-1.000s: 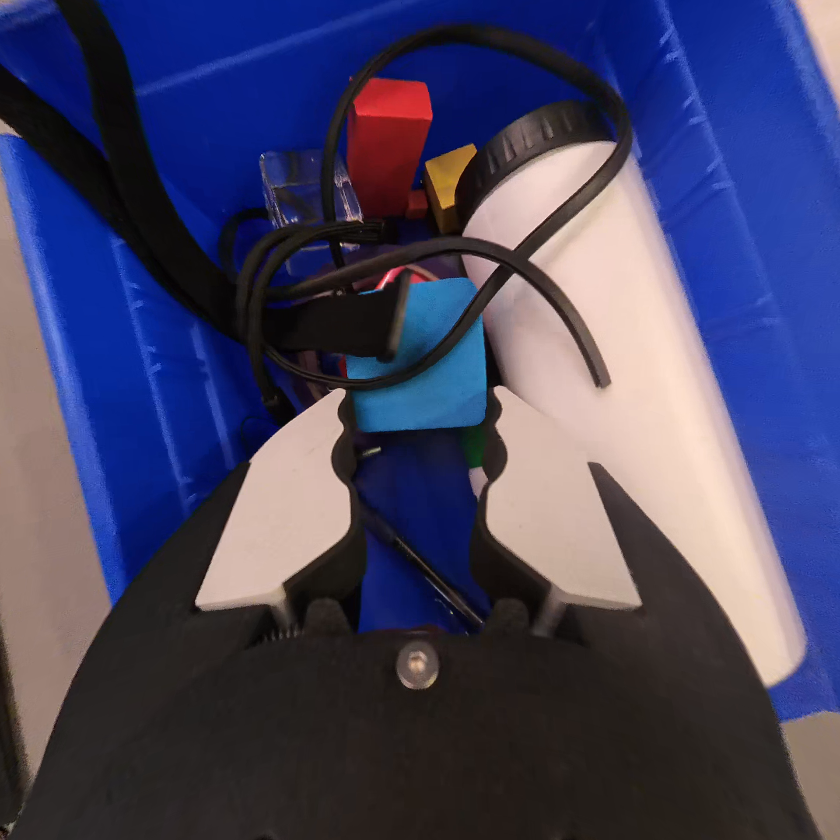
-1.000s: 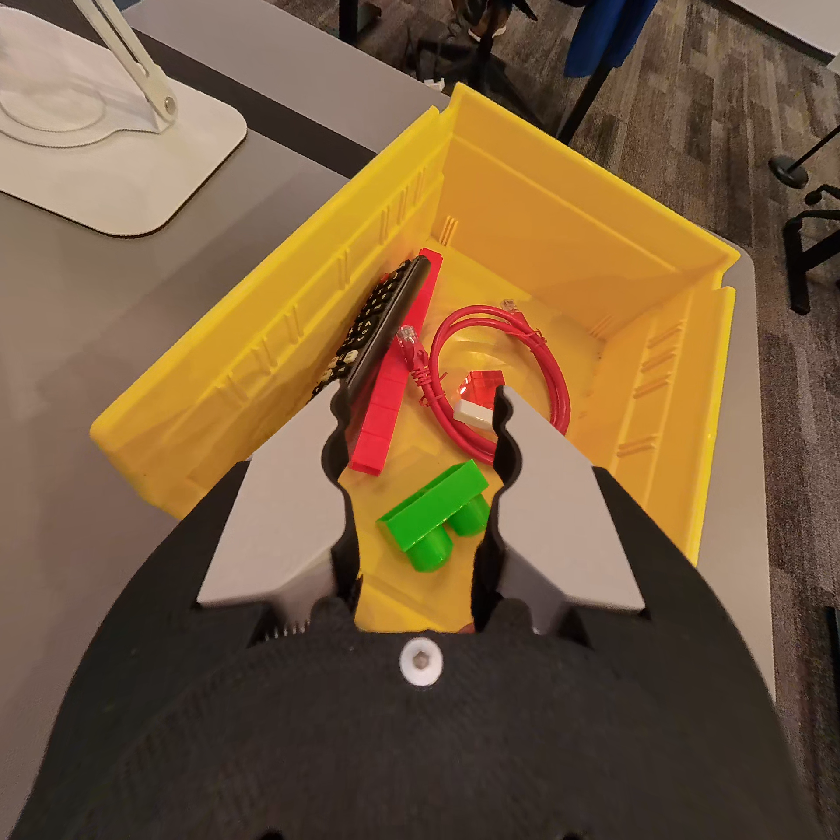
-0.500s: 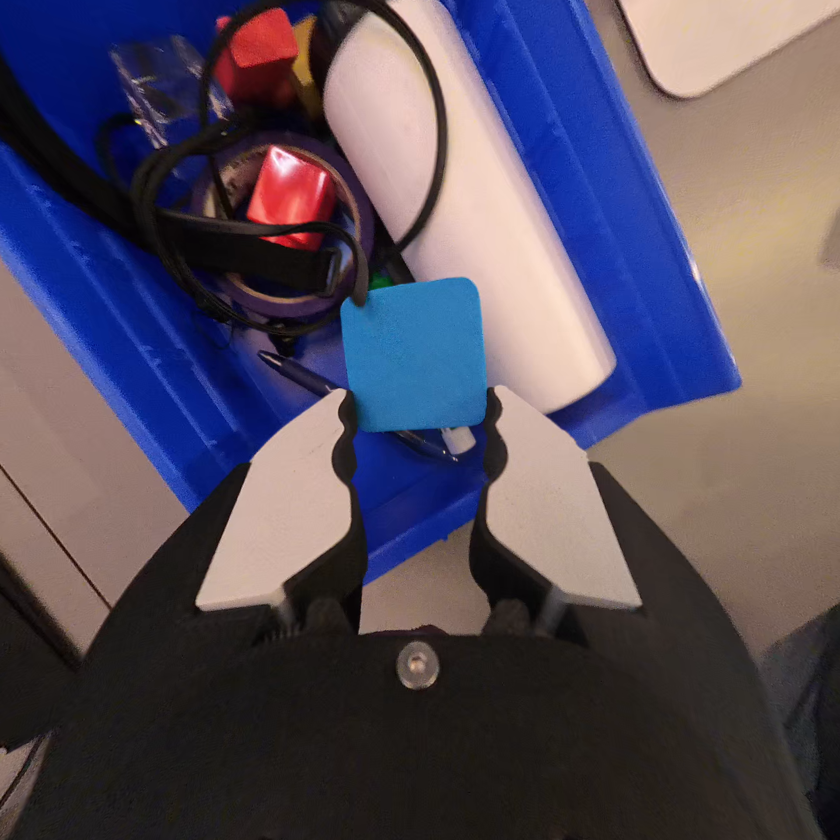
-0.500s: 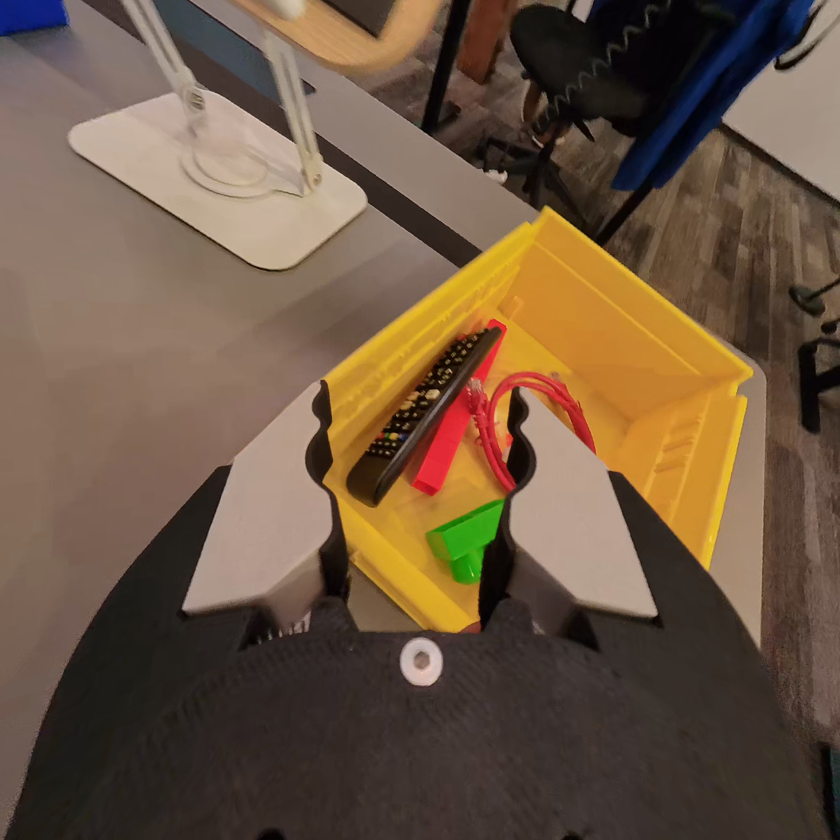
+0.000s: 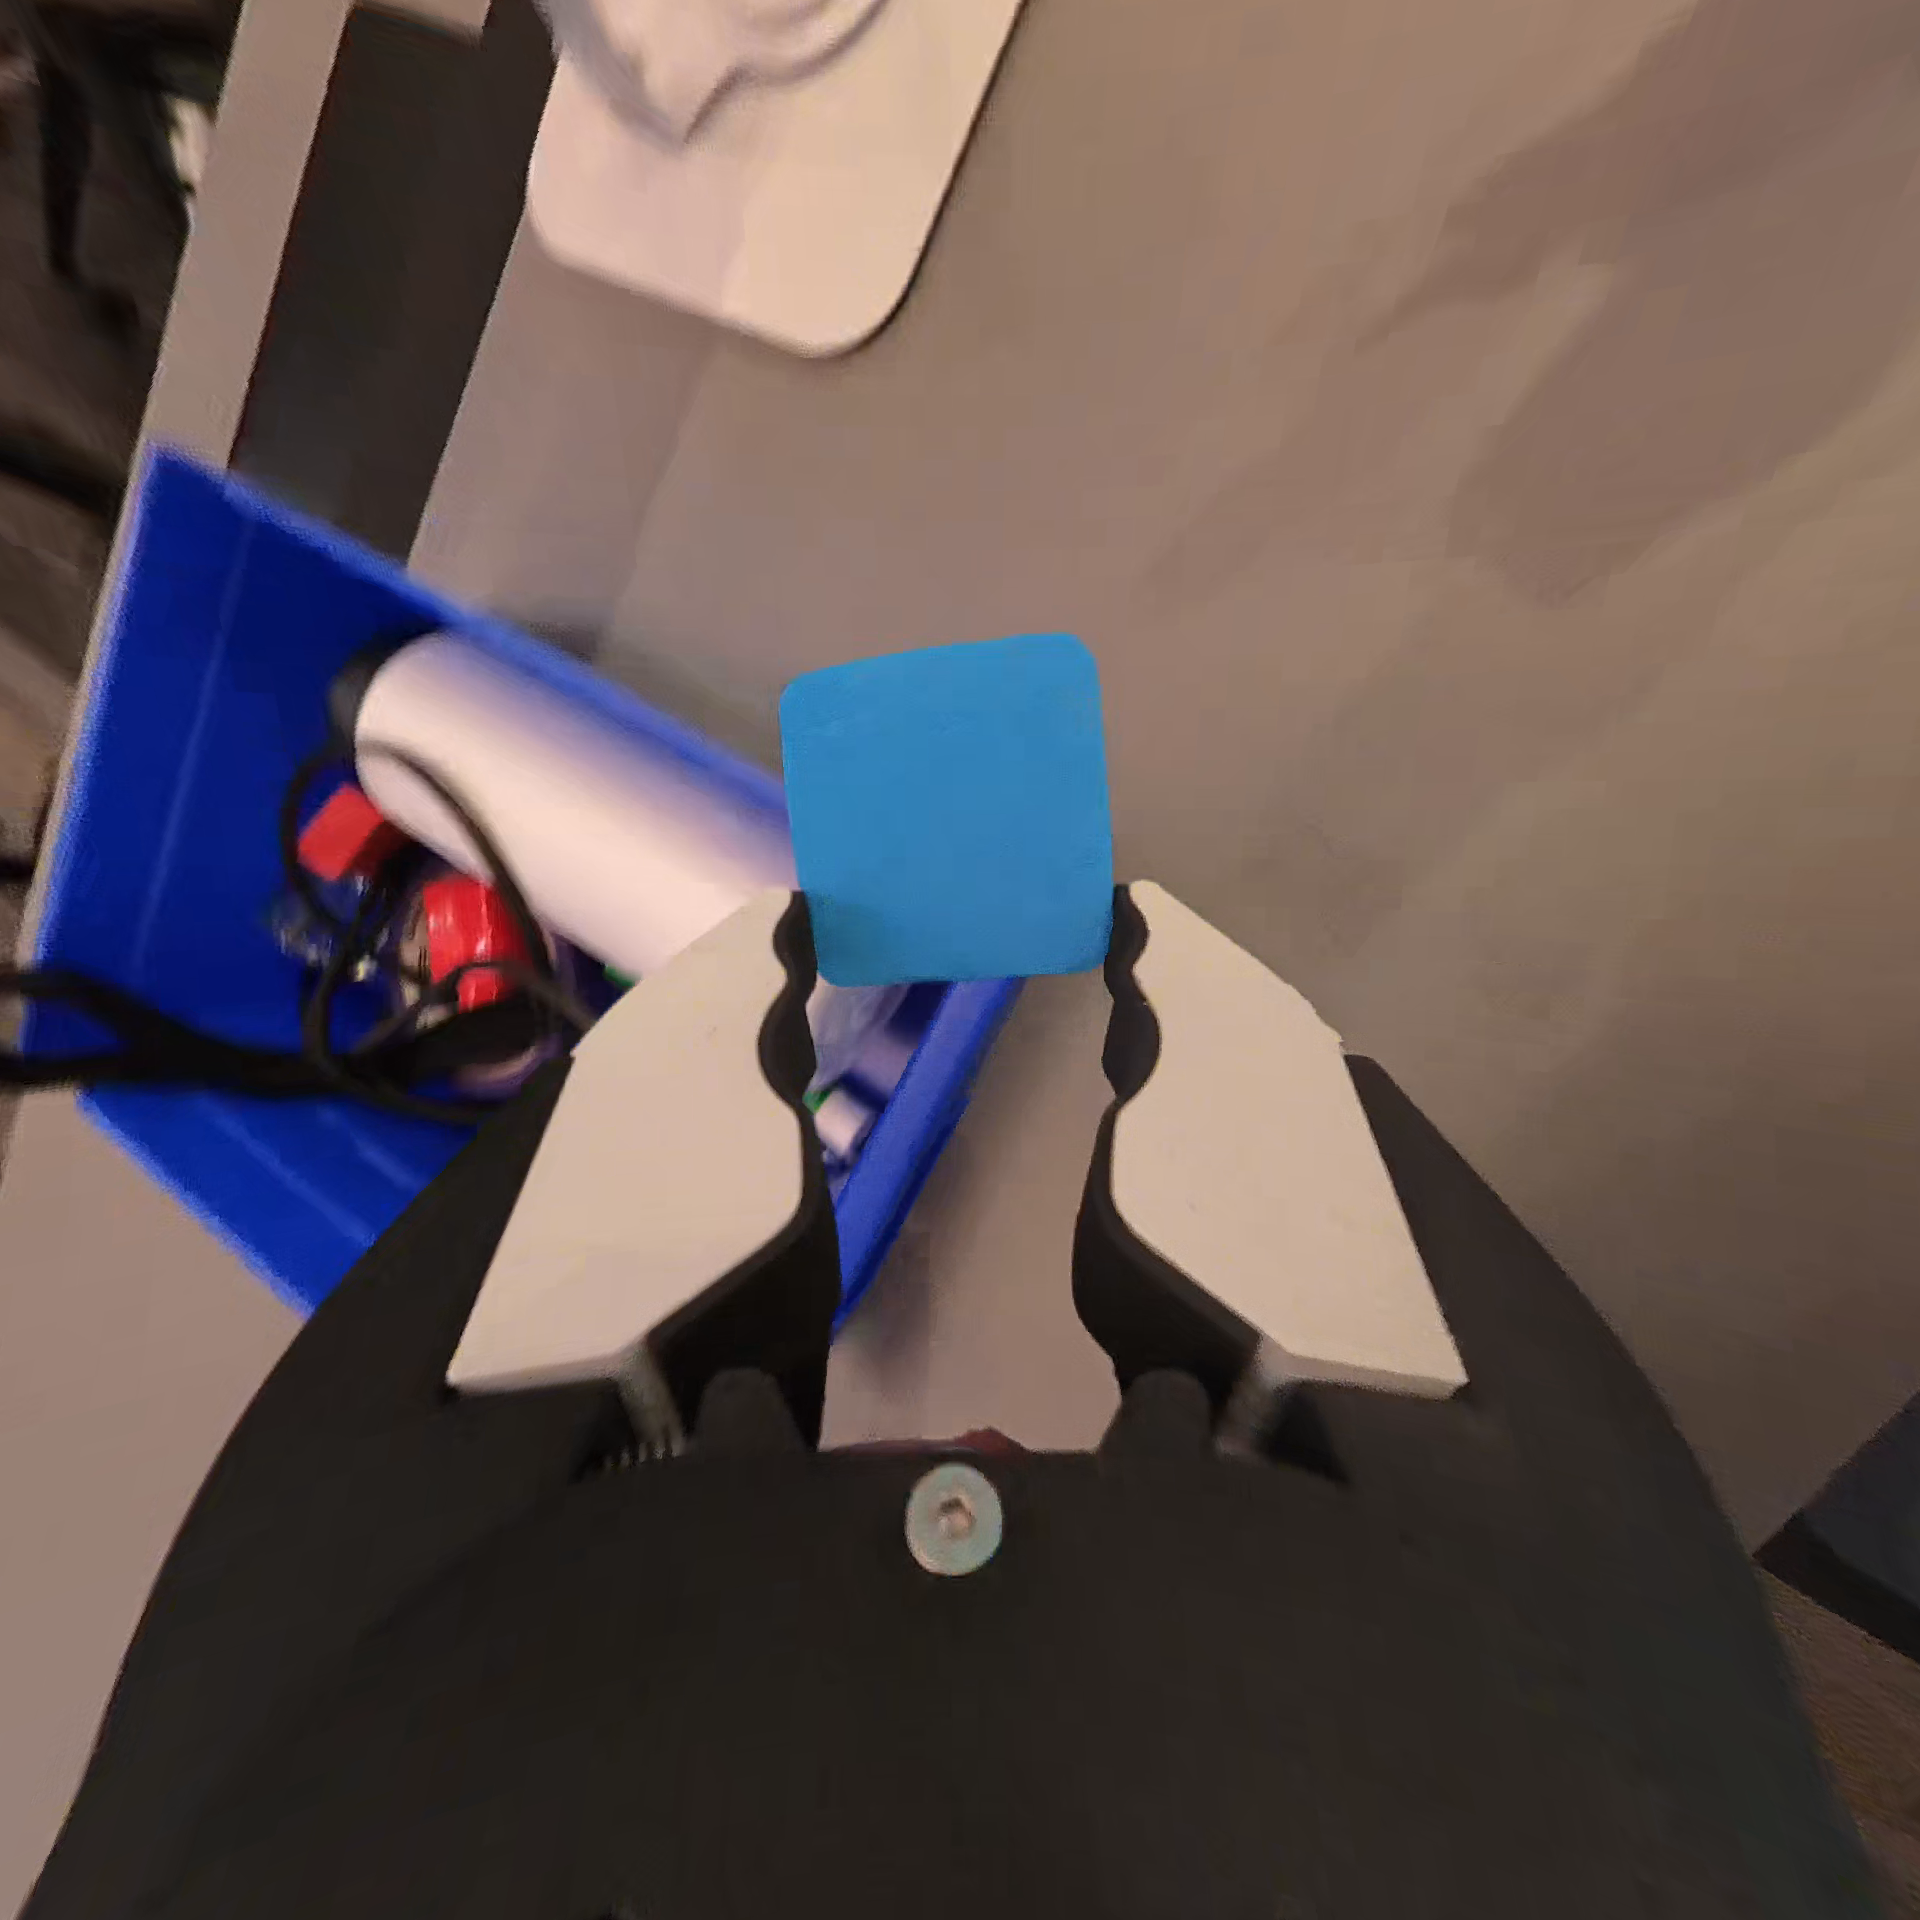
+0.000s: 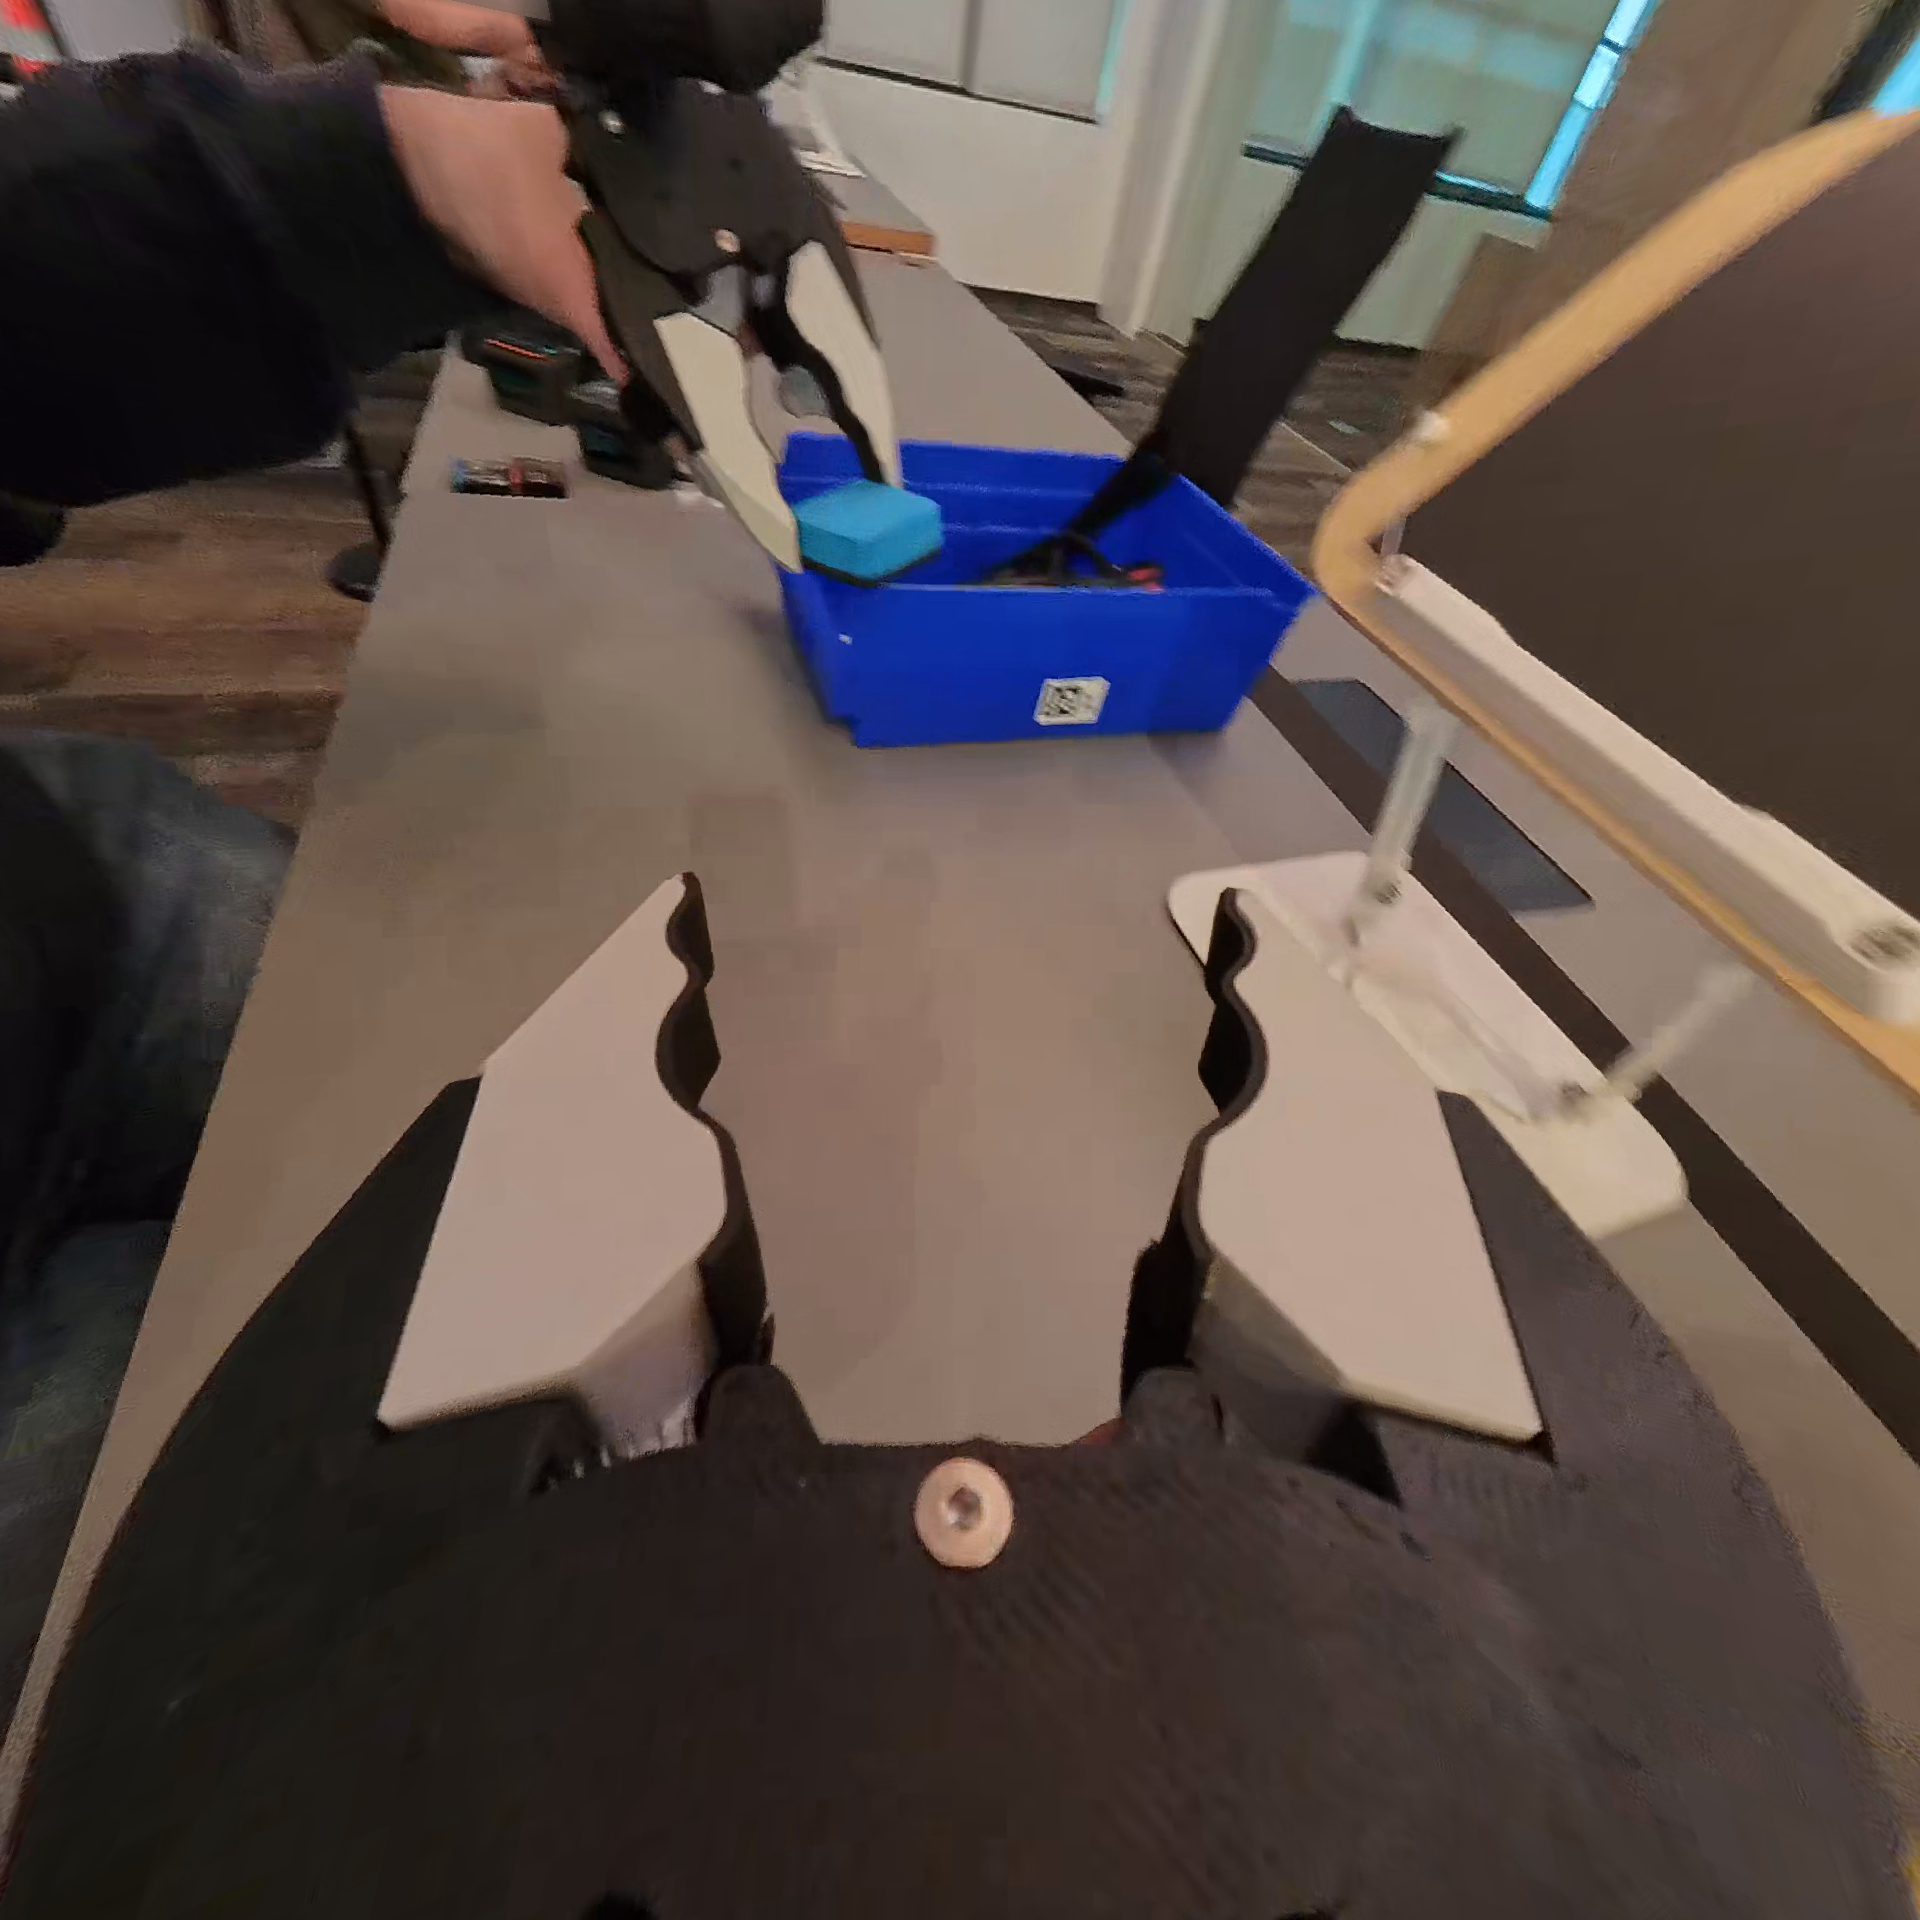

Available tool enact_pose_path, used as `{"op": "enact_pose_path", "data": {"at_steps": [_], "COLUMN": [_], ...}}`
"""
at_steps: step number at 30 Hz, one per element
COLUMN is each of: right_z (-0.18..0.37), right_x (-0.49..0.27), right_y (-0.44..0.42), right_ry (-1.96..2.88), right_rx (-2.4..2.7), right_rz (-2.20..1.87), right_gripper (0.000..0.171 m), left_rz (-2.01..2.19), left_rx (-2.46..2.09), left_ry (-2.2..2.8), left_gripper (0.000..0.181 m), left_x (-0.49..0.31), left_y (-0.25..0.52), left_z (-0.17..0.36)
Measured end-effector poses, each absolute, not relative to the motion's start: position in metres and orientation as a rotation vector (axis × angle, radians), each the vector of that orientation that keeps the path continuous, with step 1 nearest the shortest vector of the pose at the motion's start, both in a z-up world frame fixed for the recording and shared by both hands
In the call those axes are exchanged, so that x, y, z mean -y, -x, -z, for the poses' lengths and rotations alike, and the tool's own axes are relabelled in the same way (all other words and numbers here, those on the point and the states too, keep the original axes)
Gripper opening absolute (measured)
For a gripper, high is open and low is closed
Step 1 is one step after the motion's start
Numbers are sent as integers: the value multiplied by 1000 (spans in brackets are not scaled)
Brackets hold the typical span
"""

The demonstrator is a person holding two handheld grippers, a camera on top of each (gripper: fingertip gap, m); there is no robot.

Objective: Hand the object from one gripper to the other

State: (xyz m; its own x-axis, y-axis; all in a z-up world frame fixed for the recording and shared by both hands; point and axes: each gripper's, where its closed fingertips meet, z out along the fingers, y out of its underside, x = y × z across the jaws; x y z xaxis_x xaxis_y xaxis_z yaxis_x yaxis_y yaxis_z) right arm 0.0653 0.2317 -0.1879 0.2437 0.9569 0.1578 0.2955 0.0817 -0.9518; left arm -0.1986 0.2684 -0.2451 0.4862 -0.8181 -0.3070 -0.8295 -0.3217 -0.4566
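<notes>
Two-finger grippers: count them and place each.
2. The left black-and-white two-finger gripper hangs over the near-left corner of the blue plastic bin, shut on the light blue foam block. The right black-and-white gripper is open over the grey table.

You are working in what is looking like an office or lab room. A long grey table (image 6: 623,727) is running ahead of the right gripper (image 6: 961,914). Just right of it, a white clamp base (image 6: 1455,1039) is holding a desk divider panel (image 6: 1714,520). Ahead, a blue bin (image 6: 1039,665) is holding cables. Beyond, pale wall panels (image 6: 987,62) and a window (image 6: 1455,83) are showing over carpet.
</notes>
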Motion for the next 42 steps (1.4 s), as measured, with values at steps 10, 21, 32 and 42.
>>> {"op": "enact_pose_path", "data": {"at_steps": [10,21,32,42], "right_z": [198,207,209,180], "right_x": [-204,-198,-197,-203], "right_y": [6,-1,-10,-23], "right_ry": [1296,1287,1276,1236], "right_rx": [1423,1534,1543,1312], "right_rz": [-904,-862,-846,-1089], "right_gripper": [97,61,53,53], "left_rz": [100,87,127,287], "left_rx": [-1734,-1897,-1923,-1694], "left_ry": [1862,1747,1715,1727], "left_gripper": [54,54,53,63], "left_x": [-222,-206,-200,-210], "left_y": [61,9,-5,-11], "left_z": [223,220,216,190]}}
